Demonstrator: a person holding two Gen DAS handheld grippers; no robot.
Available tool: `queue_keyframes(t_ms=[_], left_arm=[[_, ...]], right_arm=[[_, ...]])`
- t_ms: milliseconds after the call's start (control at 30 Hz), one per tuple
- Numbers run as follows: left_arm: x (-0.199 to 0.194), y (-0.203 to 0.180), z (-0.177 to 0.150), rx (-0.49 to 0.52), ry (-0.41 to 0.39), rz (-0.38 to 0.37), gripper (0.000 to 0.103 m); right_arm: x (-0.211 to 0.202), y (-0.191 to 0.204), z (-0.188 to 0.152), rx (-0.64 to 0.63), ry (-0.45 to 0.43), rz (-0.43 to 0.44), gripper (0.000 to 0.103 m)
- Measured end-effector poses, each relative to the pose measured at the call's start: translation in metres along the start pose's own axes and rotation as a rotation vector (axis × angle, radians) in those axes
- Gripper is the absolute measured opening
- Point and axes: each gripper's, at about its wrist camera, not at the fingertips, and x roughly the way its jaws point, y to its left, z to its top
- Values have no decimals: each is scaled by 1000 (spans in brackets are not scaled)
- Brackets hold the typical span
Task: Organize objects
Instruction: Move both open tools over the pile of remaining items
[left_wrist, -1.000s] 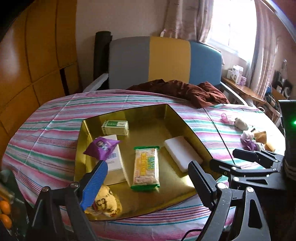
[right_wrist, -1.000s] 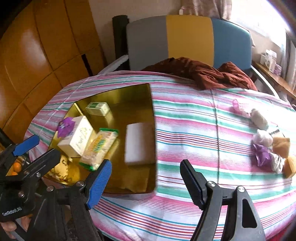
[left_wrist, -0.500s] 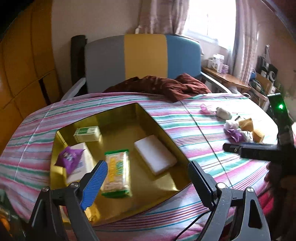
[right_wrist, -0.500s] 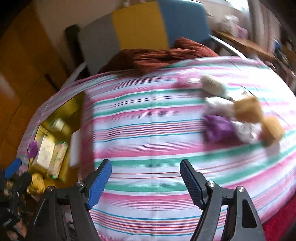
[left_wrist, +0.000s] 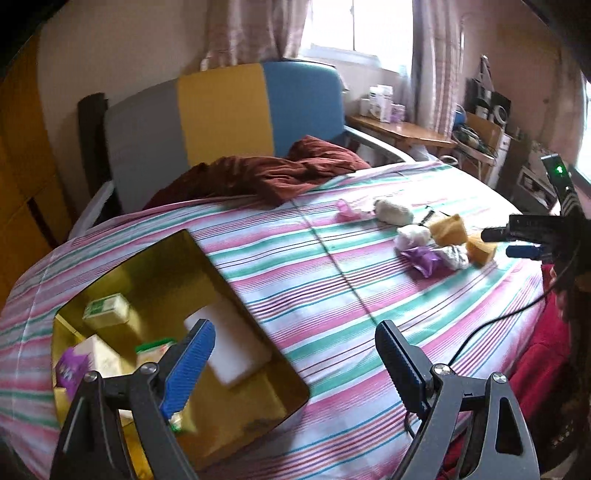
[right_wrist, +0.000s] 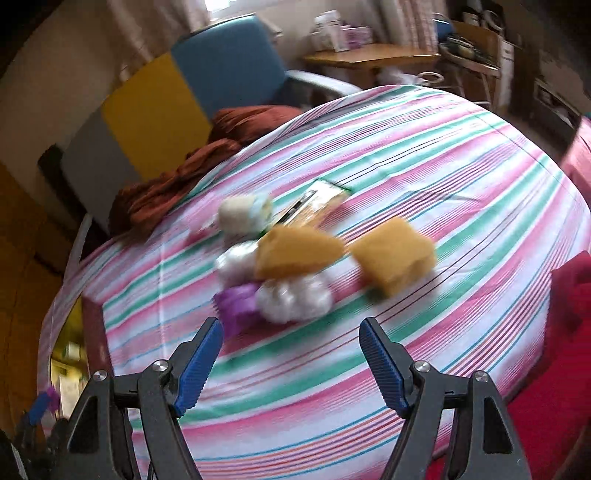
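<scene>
Presently both claws, left claw (left_wrist: 291, 365) and right claw (right_wrist: 290, 360), stood apart and empty. Right claw hovered near the purple wrapper (right_wrist: 236, 302), well apart from the gold tray (left_wrist: 236, 295).

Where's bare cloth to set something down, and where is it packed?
Free: the striped tablecloth between the gold tray and the cluster of small items, and the strip in front of the right gripper. Crowded: that cluster of sponges and wrapped bundles, and the tray's left half. The brown cloth covers the far edge.
</scene>
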Motion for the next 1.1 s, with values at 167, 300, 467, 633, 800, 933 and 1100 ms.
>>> queue_keyframes(t_ms=[167, 300, 467, 633, 800, 933, 1100], left_arm=[[23, -18, 13, 20, 29, -37, 89], [39, -30, 19, 23, 61, -67, 89], [55, -40, 26, 28, 92, -92, 89], [78, -48, 36, 15, 123, -124, 87], [101, -61, 50, 11, 143, -175, 78], [118, -83, 58, 62, 151, -218, 64], [135, -112, 64, 134, 143, -267, 63]], right_arm=[[8, -8, 24, 26, -34, 23, 78], [27, -3, 41, -33, -18, 39, 83], [54, -3, 53, -64, 15, 35, 83], [74, -4, 55, -79, 70, 54, 83], [77, 1, 51, -128, 79, 58, 55], [63, -10, 56, -71, 20, 101, 41], [52, -22, 62, -8, -32, 138, 40]])
